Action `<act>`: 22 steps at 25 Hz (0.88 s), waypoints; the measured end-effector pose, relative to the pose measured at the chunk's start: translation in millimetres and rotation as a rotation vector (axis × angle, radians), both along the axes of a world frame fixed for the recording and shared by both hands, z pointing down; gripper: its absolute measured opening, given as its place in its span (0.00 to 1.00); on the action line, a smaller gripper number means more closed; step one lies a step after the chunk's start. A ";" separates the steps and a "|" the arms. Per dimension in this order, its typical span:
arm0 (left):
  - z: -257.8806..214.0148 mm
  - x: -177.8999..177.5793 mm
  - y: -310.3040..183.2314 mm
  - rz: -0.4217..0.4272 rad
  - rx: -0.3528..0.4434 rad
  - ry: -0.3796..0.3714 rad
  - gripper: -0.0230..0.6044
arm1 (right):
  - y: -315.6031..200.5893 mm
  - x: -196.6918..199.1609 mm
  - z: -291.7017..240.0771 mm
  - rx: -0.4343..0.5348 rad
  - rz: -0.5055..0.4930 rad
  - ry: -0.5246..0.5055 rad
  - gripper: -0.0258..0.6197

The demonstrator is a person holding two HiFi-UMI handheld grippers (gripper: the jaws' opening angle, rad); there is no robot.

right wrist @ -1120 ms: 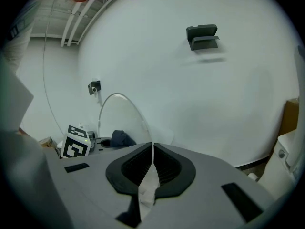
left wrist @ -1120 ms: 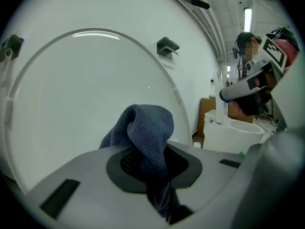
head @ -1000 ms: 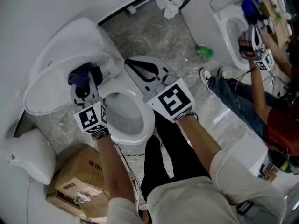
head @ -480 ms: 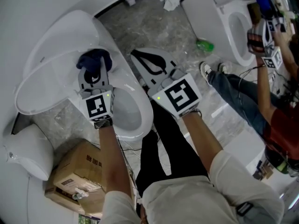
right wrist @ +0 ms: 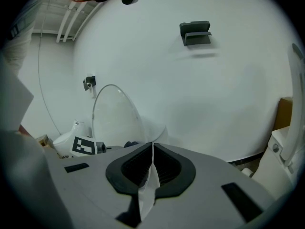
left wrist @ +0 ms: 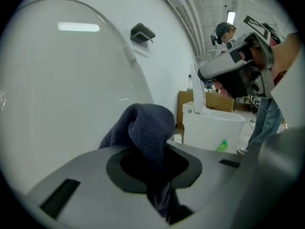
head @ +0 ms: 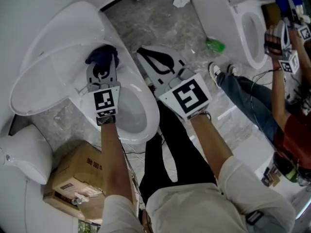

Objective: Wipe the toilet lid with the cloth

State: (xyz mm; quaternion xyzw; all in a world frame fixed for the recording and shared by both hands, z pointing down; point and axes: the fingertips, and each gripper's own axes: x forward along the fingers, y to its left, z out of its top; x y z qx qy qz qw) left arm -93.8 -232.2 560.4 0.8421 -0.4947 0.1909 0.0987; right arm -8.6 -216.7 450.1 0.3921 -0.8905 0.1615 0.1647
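On my feed the toilet lid (head: 53,62) gleams smooth, glossy white. The cloth (left wrist: 148,127) is dark blue terry, nubbly and matt. The left hand-held gripper (left wrist: 155,165) and right hand-held gripper (right wrist: 151,168) look like matt grey plastic with black ribbed pads (right wrist: 167,171). The floor (head: 160,23) is mottled grey stone; the box (head: 73,178), brown cardboard.

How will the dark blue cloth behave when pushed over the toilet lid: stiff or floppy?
Probably floppy: the dark blue cloth bunches and droops over the tongs of the left gripper, which pinch it. Its towel-like weave suggests it is light and squashes easily. The toilet lid looks glossy, so it should slide readily.
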 end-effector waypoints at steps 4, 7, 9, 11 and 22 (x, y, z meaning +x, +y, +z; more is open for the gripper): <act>19.9 0.7 5.1 0.014 -0.029 -0.026 0.13 | 2.3 -0.8 3.5 -0.004 -0.006 0.004 0.09; 33.8 -3.0 9.1 0.015 -0.059 -0.037 0.13 | 2.9 -2.2 5.3 -0.003 -0.014 0.005 0.09; 41.7 -7.0 12.3 0.008 -0.075 -0.044 0.13 | 4.5 -2.2 7.7 -0.004 -0.017 0.005 0.09; 49.2 -13.0 15.7 -0.004 -0.089 -0.054 0.13 | 6.7 -2.3 9.4 -0.004 -0.019 0.006 0.09; 93.9 -75.1 43.0 -0.137 -0.193 -0.119 0.13 | 20.1 -15.6 7.3 0.006 -0.058 0.009 0.09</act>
